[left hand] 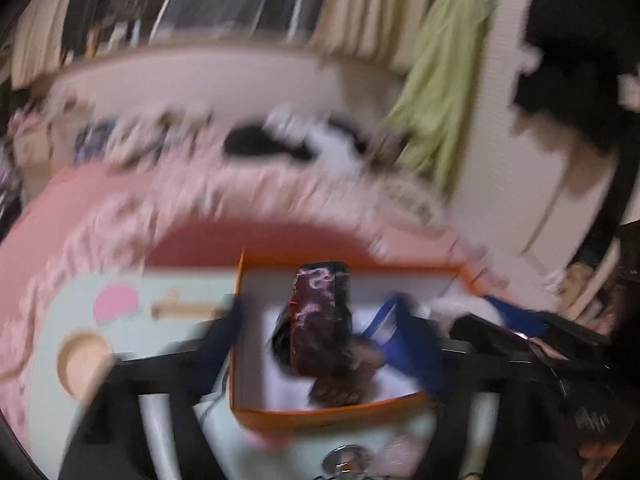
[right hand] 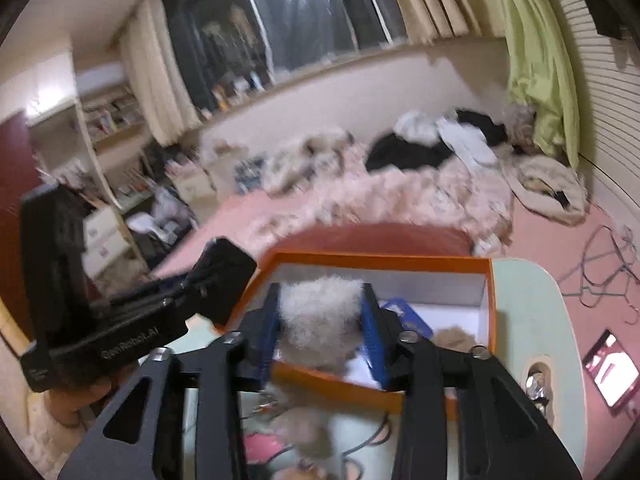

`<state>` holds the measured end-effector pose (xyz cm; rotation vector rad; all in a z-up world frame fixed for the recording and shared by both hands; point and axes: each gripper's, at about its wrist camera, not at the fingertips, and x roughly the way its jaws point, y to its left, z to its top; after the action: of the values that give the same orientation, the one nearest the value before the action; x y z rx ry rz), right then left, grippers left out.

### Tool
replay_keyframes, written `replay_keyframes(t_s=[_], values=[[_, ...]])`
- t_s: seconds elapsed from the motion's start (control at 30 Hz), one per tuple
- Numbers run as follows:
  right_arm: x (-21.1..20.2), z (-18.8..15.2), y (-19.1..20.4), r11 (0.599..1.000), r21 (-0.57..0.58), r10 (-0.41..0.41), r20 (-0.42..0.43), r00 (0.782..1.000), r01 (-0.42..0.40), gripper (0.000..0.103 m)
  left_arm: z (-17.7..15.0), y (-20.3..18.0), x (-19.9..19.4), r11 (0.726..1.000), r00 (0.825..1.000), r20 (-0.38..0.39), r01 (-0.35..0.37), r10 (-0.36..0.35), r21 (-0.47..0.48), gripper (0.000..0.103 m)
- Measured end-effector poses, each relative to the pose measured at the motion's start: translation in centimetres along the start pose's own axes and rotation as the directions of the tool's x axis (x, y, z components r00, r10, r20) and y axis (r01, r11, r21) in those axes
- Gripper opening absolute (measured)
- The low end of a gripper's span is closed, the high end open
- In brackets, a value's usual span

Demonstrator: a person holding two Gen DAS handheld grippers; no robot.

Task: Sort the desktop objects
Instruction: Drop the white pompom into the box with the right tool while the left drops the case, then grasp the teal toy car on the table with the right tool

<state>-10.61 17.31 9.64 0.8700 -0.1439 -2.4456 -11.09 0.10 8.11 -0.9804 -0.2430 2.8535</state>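
Observation:
An orange box [left hand: 332, 414] with a white inside stands on the pale green table. My left gripper [left hand: 320, 328] is open over it, and a dark maroon packet [left hand: 320, 312] sits upright between the fingers with white gaps on both sides. The view is blurred. My right gripper [right hand: 322, 320] hangs over the orange box's [right hand: 380, 258] near wall. A pale fluffy ball [right hand: 320, 316] fills the gap between its blue pads [right hand: 370, 332] and brushes them without being squeezed. A blue item [right hand: 406, 312] and a brown fluffy thing [right hand: 452, 336] lie inside the box.
The left tool's black housing [right hand: 120, 320] is close on the right gripper's left. The green table [right hand: 528, 300] ends at right over a pink floor with wire hangers [right hand: 600, 276] and a lit screen [right hand: 610, 372]. Fluffy and pink bits [right hand: 296, 428] lie below the right gripper. A cluttered bed [right hand: 400, 192] stands behind.

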Motion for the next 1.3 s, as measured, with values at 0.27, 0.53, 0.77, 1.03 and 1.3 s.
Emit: replay_keyframes(t_s=[0.27,0.53,0.77,1.03,1.3], values=[[0.9,-3.5,-1.3,0.993,-0.061,-0.100,-0.045,0.994,0.098,0.075,-2.1,-1.7,0.5,0.987,0.999,-0.032,-0.013,0.018,0.161,0.075],[-4.5,-3.7,0.8,0.998,-0.044,-0.029,0.093,0.995,0.033,0.075,-3.3,-0.4,-6.1,0.995,0.995,0.060,0.072,-0.076,0.073,0.077],[-8.5,-9.9,5.6,0.984,-0.153,0.097,0.034,0.995,-0.091,0.076,-11.5,1.0,-8.0,0.990,0.993,-0.082,-0.069,0.080,0.127,0.086],[-2.7,-13.8,7.6,0.959,-0.284,-0.056,-0.191,0.980,0.000,0.076,-14.5,2.9,-3.9,0.979,0.974,-0.144,-0.157,0.175,0.130,0.103],[-3.1,-14.8,7.8,0.942,-0.337,-0.047,-0.140,0.989,-0.003,0.027,-14.6,3.6,-2.5,0.979,0.975,-0.138,-0.155,0.172,0.129,0.103]])
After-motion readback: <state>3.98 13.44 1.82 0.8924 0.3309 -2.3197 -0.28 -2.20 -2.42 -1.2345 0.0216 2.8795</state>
